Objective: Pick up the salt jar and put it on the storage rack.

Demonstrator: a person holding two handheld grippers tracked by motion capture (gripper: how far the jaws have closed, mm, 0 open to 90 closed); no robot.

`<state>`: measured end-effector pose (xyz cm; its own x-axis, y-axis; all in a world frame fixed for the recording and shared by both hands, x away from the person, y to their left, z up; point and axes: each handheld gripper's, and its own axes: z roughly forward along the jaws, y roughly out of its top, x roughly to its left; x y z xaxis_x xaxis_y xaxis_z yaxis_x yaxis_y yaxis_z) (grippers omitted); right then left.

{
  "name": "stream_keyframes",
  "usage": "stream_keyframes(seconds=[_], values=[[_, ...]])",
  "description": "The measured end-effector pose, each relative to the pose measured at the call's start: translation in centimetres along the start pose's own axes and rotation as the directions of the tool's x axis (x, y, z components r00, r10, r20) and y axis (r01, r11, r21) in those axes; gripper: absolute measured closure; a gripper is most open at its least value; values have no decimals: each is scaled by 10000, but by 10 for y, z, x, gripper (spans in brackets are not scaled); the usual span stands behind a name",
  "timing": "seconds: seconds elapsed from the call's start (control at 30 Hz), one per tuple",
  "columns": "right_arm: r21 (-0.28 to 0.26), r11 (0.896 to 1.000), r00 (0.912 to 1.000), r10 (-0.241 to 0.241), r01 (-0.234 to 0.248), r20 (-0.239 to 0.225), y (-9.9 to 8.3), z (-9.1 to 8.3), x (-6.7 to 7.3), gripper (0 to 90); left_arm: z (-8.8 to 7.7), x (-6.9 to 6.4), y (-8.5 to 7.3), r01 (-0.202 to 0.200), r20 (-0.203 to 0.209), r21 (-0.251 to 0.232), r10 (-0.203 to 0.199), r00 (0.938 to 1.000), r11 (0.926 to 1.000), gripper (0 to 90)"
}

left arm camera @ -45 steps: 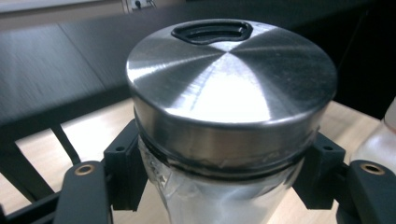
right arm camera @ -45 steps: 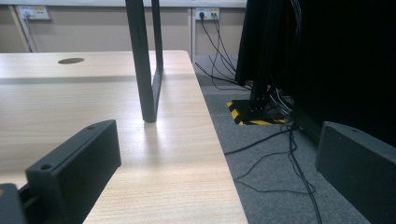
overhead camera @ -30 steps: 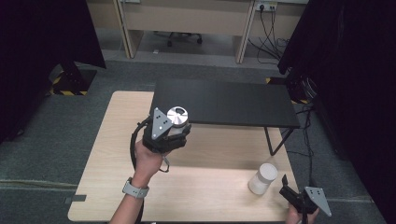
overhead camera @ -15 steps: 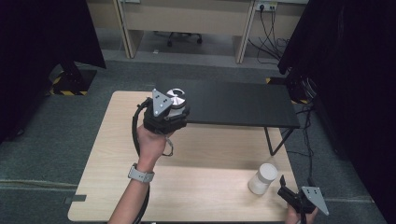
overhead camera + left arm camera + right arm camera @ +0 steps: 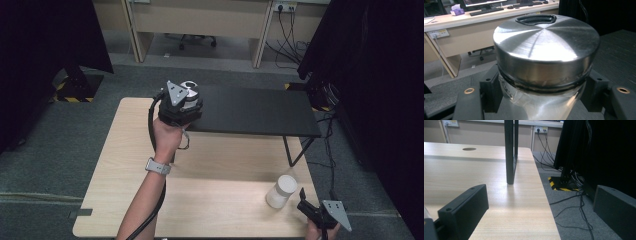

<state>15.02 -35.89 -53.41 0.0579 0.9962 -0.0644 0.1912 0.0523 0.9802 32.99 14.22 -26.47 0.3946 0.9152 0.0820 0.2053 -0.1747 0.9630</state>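
1. Carrying step in hand: left gripper (image 5: 186,97) clamped on a steel jar (image 5: 189,91), held in the air at the near left corner of the black shelf (image 5: 260,112).
2. In the left gripper view, both black jaws pressed against the jar (image 5: 541,65) just under its brushed metal lid (image 5: 546,40), jar upright, with a clear or shiny body below the lid band (too close to tell which).
3. Jar not yet set down: seen from above, over the shelf's corner rather than resting on it, with the wooden table (image 5: 120,165) below the wrist.
4. Right gripper (image 5: 309,206) parked at the near right corner of the table, jaws standing wide apart with nothing between them (bare tabletop and a shelf leg (image 5: 510,152) ahead in the right gripper view).
5. White container (image 5: 281,191) just beside the right gripper, untouched and upright on the table.
6. Likely next move: onward over the shelf top, then straight down until the base sits flat, well in from the edge.
7. Called for: level wrist, grip kept firm until the base bears weight, then jaws eased apart and drawn back without nudging the lid (smooth metal, apt to slip or tip near the corner).
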Motion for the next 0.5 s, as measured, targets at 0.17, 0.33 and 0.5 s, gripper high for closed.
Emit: stream_keyframes(seconds=[0.17, 0.33, 0.5], values=[[-4, 10000, 10000, -39, 39, -11, 0, 0, 0, 4, 10, 6, -2, -18, 94, 42, 18, 10000, 10000, 313], [18, 9999, 9999, -143, 143, 13, 0, 0, 1, 4, 22, 10, -3, 206, 108, 125, -208, 9997, 9997, 313], [-20, 9999, 9999, -143, 143, 12, 0, 0, 1, 4, 34, 10, -8, 467, -43, 74, -467, 9989, 9989, 314]])
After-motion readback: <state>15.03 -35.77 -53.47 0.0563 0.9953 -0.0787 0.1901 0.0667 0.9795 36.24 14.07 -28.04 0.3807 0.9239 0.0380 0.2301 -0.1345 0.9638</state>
